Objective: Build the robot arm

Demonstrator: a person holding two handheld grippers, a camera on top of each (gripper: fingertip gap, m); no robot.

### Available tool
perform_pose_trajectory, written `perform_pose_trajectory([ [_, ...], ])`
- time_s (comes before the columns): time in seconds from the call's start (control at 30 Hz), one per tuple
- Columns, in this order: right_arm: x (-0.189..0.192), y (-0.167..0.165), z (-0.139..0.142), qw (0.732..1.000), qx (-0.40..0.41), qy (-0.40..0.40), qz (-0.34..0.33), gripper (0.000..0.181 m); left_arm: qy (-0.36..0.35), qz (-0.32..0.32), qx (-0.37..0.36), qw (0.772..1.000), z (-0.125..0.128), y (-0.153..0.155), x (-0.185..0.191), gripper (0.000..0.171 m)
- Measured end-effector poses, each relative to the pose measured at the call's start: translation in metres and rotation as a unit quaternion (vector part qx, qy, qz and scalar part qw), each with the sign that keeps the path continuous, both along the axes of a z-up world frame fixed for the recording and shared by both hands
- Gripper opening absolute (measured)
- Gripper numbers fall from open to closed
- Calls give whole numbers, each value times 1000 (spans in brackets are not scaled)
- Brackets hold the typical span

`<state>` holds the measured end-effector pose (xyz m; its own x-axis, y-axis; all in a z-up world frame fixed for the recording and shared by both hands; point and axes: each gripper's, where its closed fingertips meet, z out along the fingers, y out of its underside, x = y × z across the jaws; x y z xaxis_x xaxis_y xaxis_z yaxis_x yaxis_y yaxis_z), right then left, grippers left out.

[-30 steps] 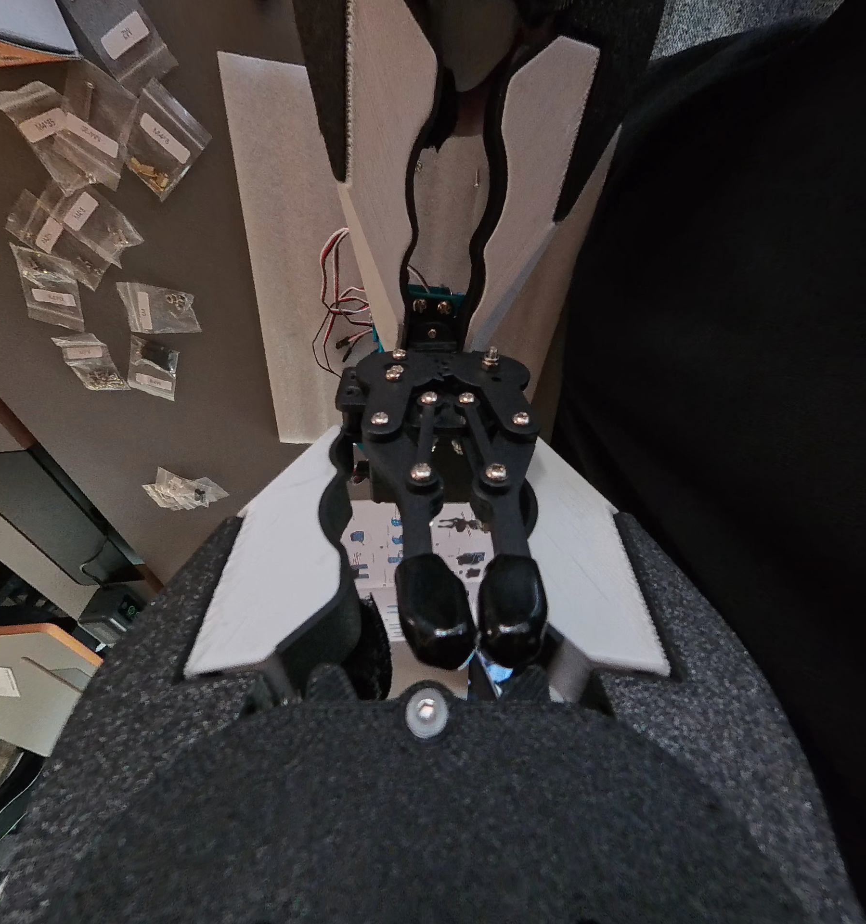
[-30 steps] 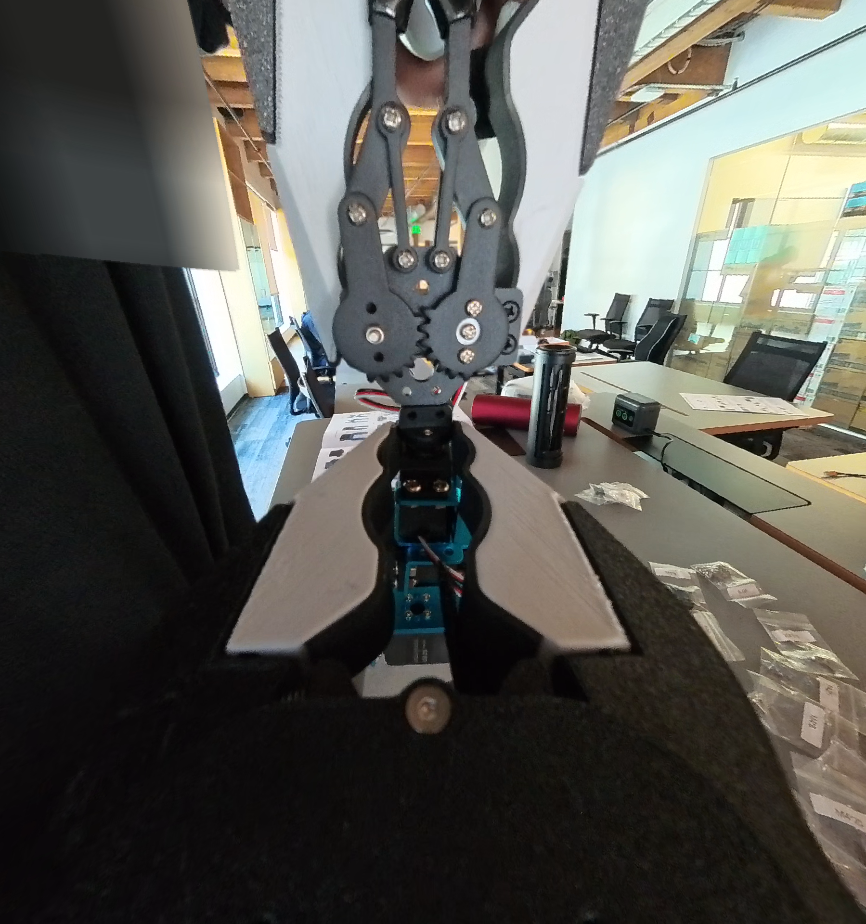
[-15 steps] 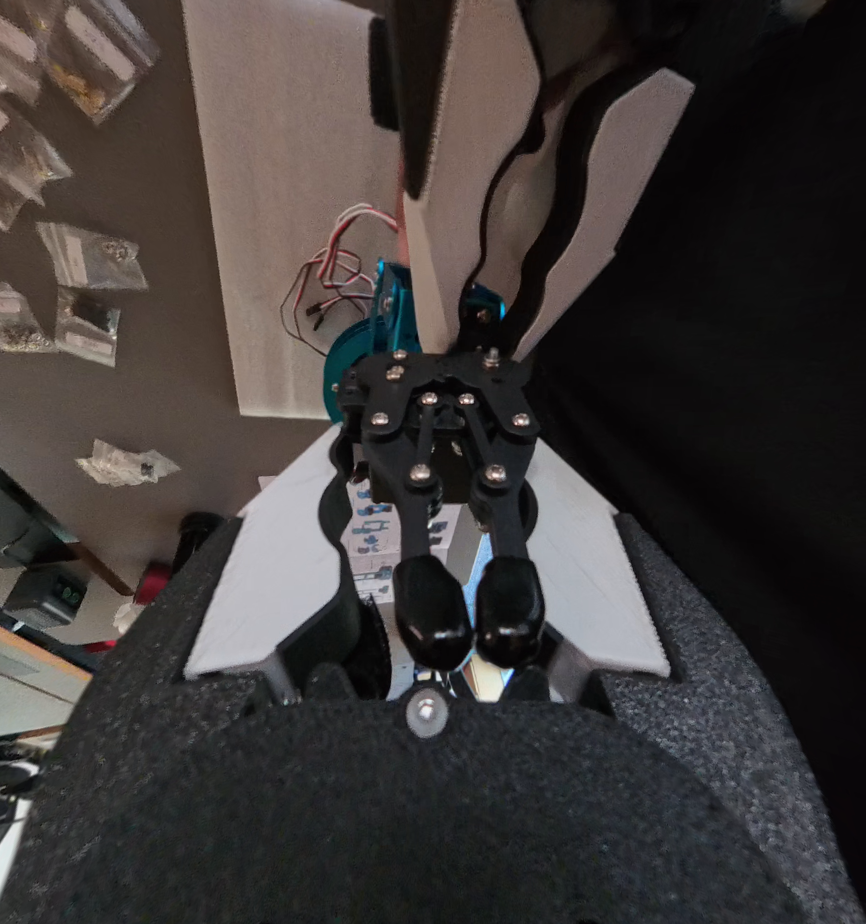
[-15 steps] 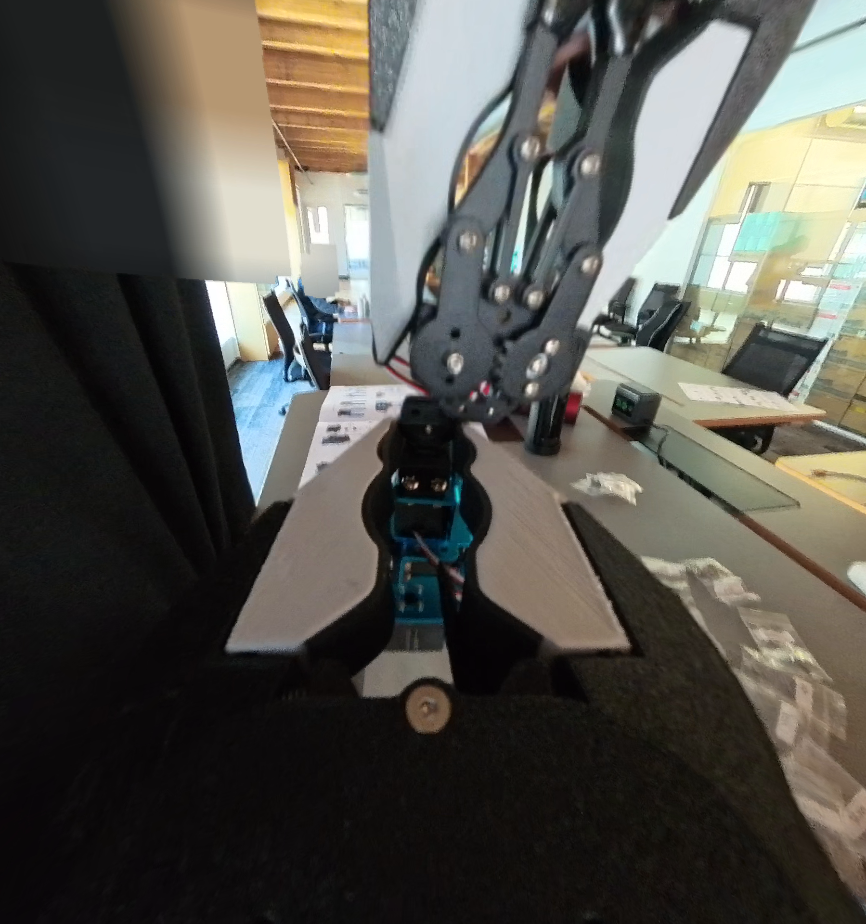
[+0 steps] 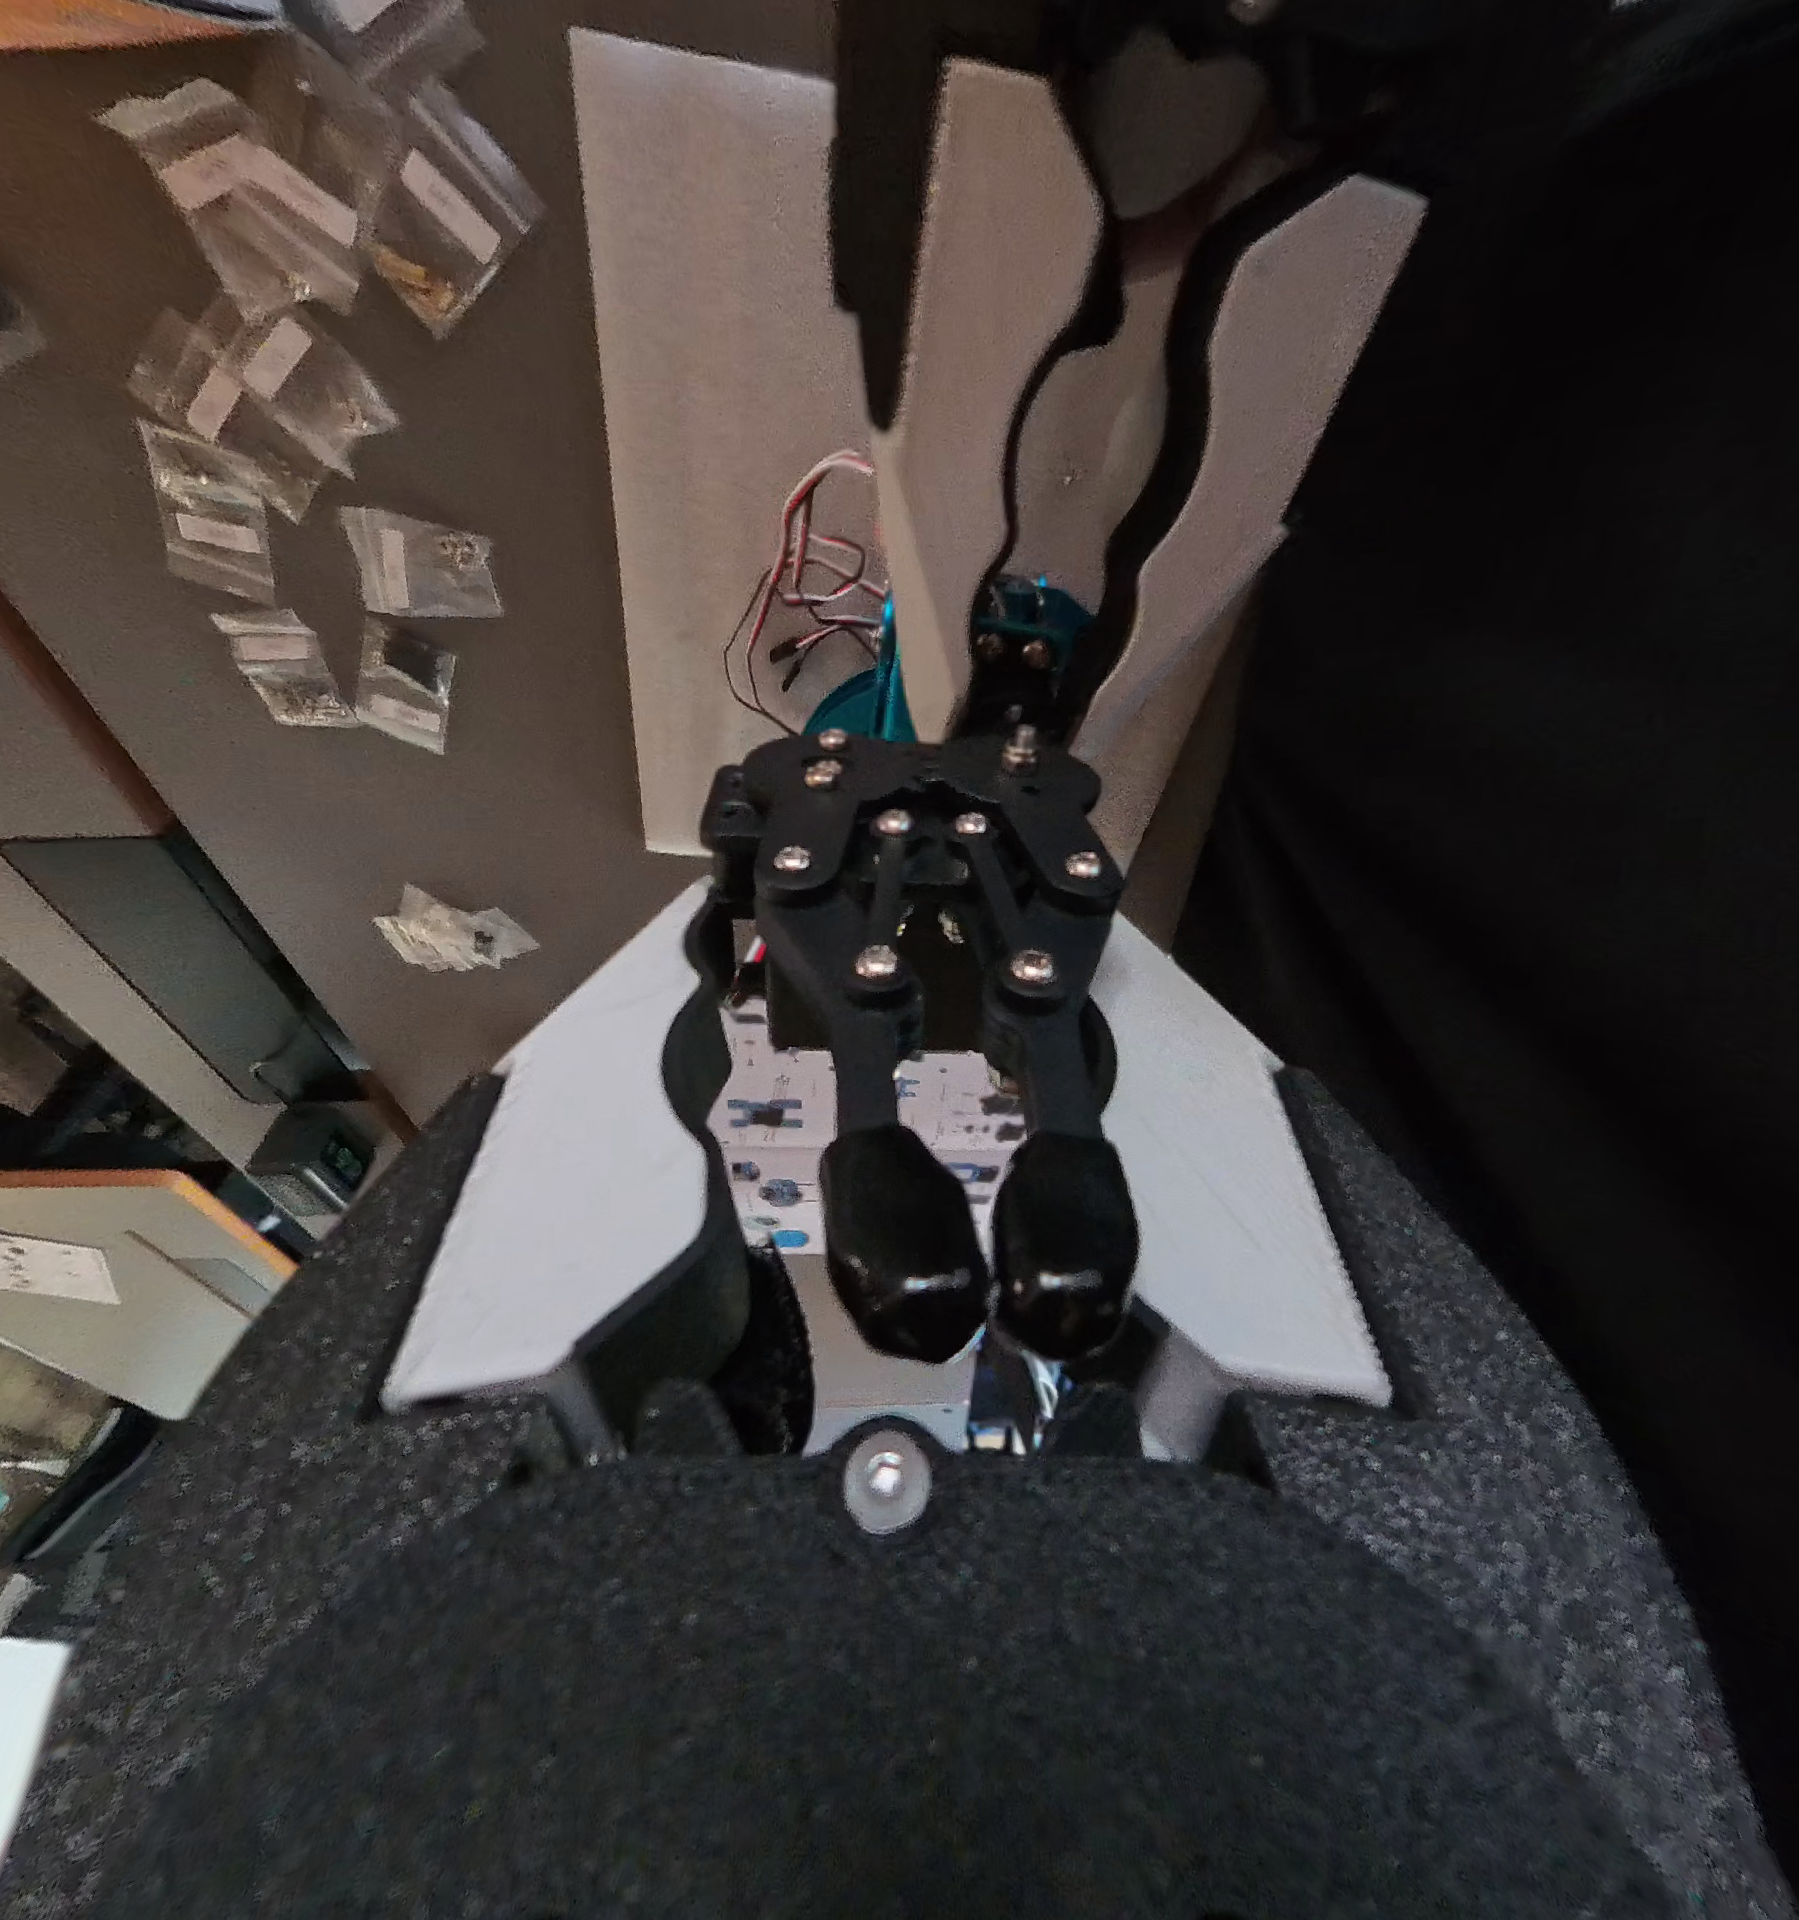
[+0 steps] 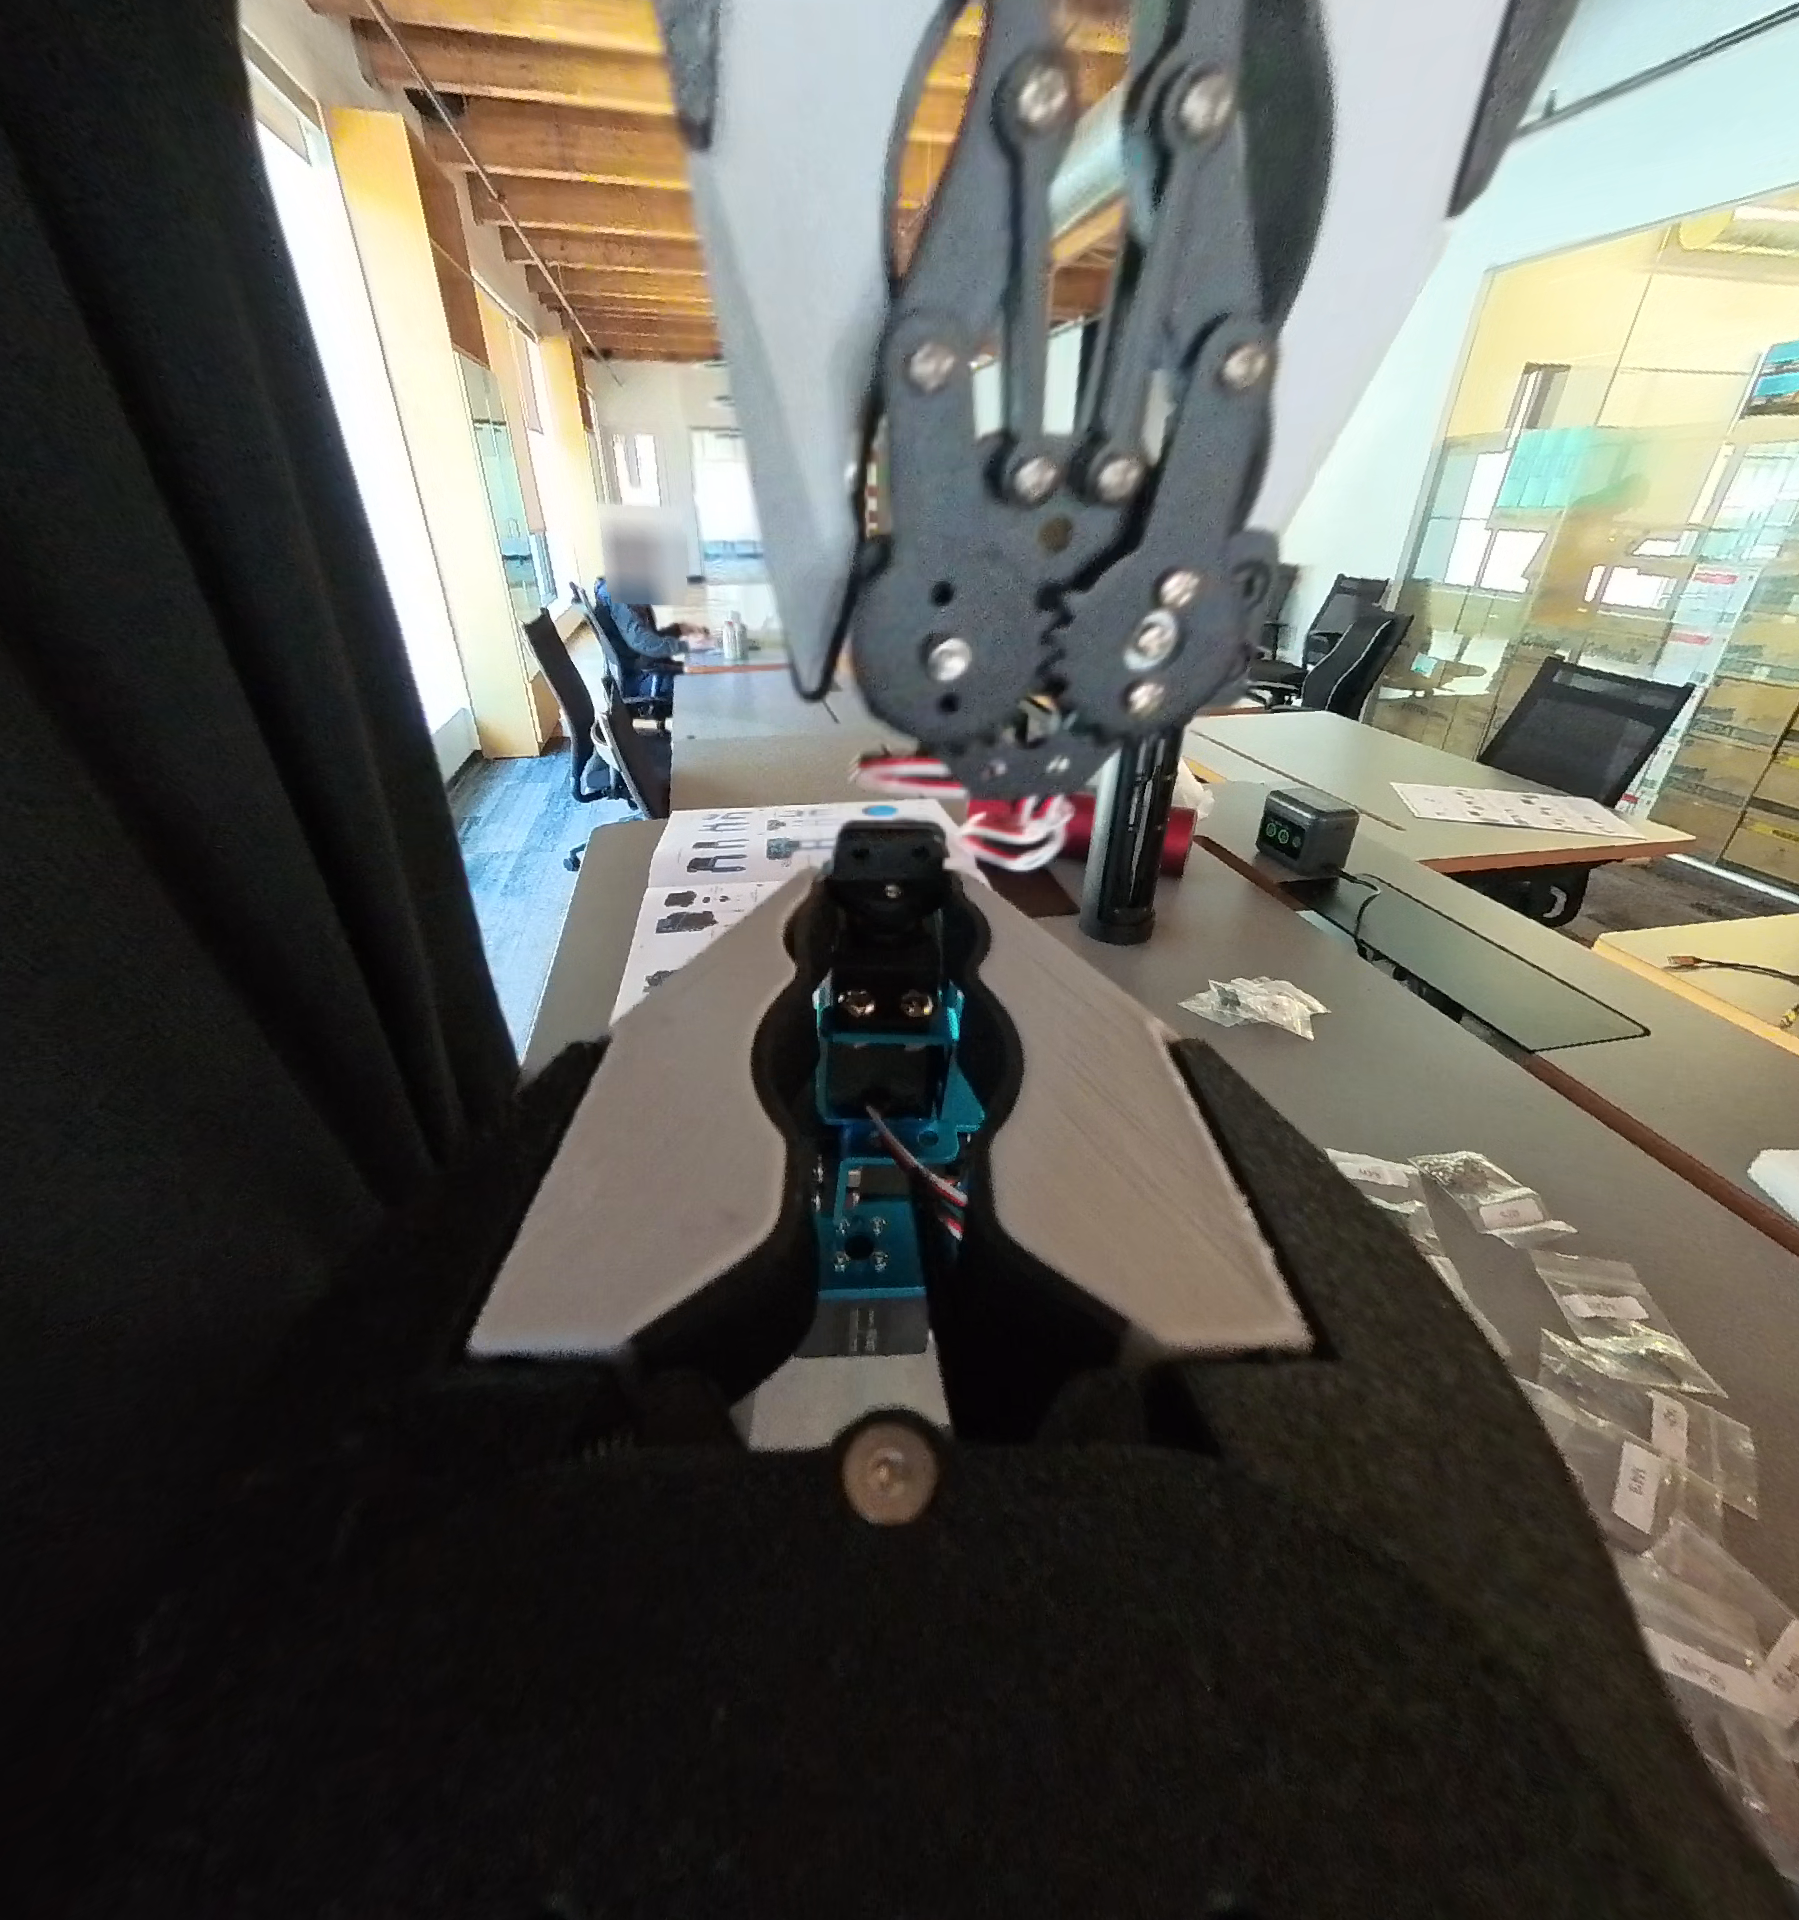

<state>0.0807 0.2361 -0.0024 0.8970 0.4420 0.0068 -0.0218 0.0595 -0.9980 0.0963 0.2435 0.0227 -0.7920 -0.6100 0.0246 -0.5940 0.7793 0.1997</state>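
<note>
My left gripper (image 5: 910,1049) clamps the black claw assembly (image 5: 916,914); its long axis runs along my fingers, padded tips toward my camera. My right gripper (image 6: 879,1039) grips the blue servo bracket (image 6: 890,1132) just beyond the claw's gear end, apparently for alignment.

Bags (image 6: 1622,1382) lie right of the tool (image 6: 879,1049), on the table (image 6: 1394,1091).

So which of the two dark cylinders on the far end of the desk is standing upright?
The black cylinder stands upright; the red cylinder behind it lies on its side.
</note>
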Motion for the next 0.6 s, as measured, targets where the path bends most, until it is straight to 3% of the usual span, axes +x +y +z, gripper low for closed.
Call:
perform_pose_trajectory([
  [0.23,2,0,-1,1000,-1,2,-3,19,16,7,-5,1000,-13,2,-13,62],
  [0.5,0,1,0,1000,0,-4,-1,20,-6,17,-26,1000,-8,5,-9,62],
  [0.6,-3,0,0,1000,5,-7,-2,20,-28,42,-66,997,-4,6,-10,61],
])
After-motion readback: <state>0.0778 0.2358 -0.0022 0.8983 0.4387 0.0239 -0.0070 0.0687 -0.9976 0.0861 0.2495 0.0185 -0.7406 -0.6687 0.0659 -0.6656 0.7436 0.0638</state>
